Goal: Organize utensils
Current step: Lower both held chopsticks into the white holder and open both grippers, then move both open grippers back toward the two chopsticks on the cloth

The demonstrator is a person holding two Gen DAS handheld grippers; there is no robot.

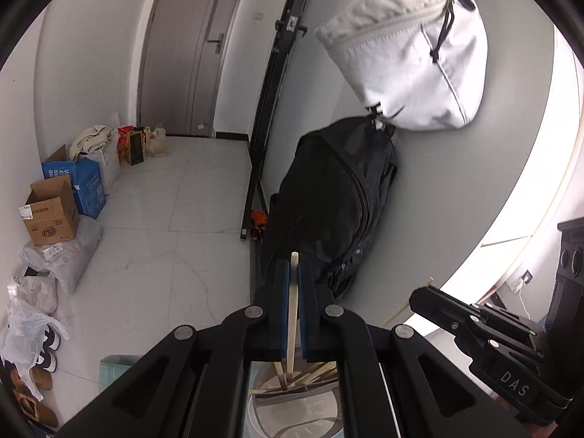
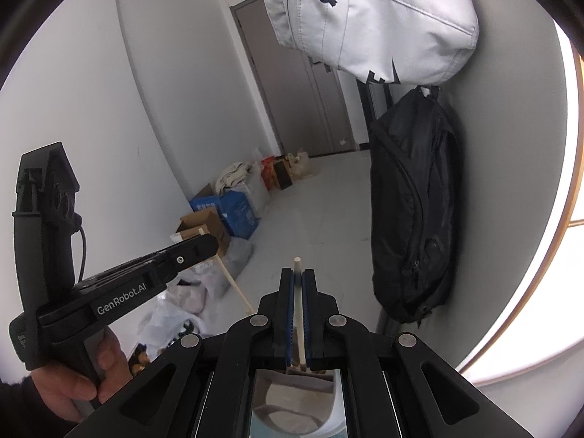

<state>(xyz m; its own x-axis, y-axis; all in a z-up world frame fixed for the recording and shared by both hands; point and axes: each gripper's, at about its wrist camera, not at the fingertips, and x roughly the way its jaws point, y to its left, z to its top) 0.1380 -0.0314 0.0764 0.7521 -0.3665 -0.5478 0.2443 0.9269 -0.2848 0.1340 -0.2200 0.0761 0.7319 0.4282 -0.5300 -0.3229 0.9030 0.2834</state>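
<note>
Plainly, each gripper is clamped on one wooden chopstick. In the left wrist view the left gripper (image 1: 291,273) has its blue pads closed on a pale chopstick (image 1: 293,314) whose long axis runs along the fingers, its squared tip poking out past the fingertips toward the black backpack (image 1: 328,204), its other end dropping toward a round holder (image 1: 292,401) below, where several more sticks (image 1: 317,370) lie fanned at angles; their number cannot be counted. In the right wrist view the right gripper (image 2: 297,277) is likewise shut on a single chopstick (image 2: 300,314), also lying along the fingers with its tip just clear of them. The two grippers sit side by side, near but apart, and a hand (image 2: 76,376) grips the left handle. Two bags hang on the wall ahead: a white one (image 1: 412,54) above, the black one under it. Bare tiled floor (image 1: 164,219) opens to the left, edged by cardboard boxes (image 1: 51,215), plastic bags and shoes along the far wall.
</note>
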